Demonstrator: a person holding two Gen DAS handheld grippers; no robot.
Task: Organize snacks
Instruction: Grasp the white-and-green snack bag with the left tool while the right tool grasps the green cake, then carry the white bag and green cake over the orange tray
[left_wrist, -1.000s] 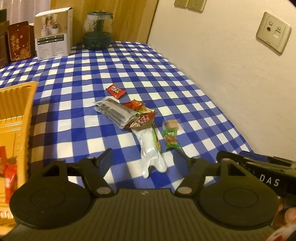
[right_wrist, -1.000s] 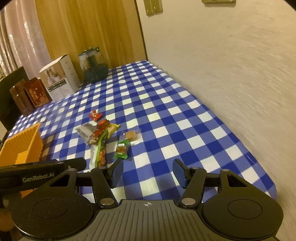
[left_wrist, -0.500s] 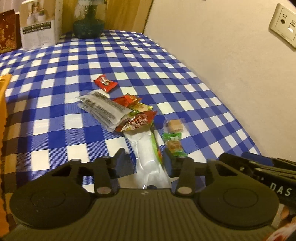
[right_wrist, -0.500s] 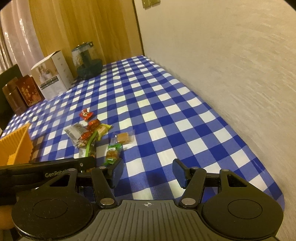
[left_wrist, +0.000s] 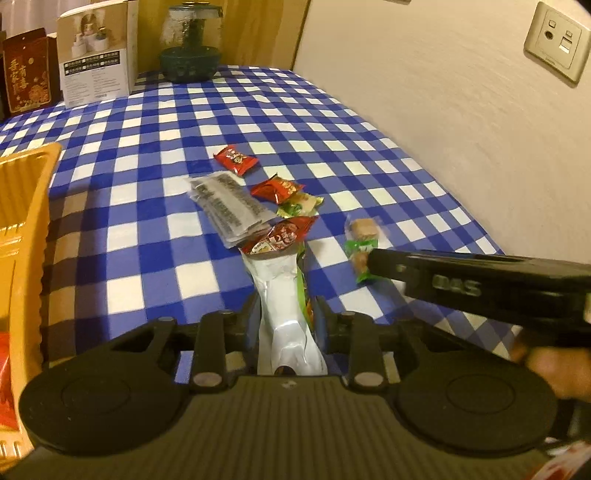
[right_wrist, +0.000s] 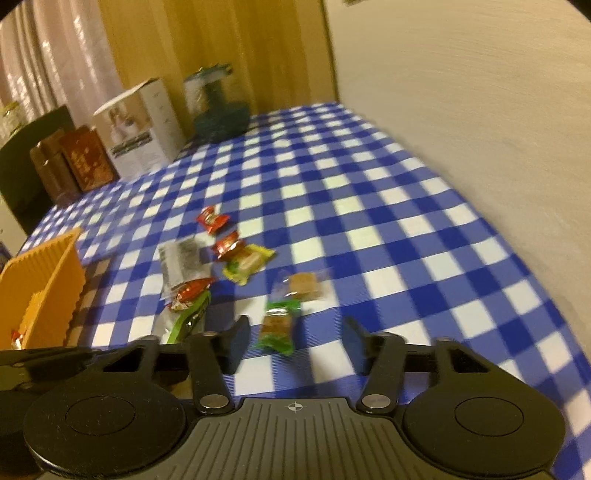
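Snacks lie scattered on the checked tablecloth (left_wrist: 155, 236). The left gripper (left_wrist: 286, 314), its jaws just closing, pinches the white packet (left_wrist: 284, 306). The right gripper's (right_wrist: 293, 341) jaws, also narrowing, straddle the green-wrapped snack (right_wrist: 277, 326) without touching it.

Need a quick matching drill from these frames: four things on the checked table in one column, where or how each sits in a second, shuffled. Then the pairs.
1. white pouch
2. green-ended snack
3. orange basket
4. teal jar

A. far end of table, beside the white box
B. in front of the right gripper's open jaws
C. left table edge
D. pinched in left gripper

1-D, 2-B, 3-C, 4-A
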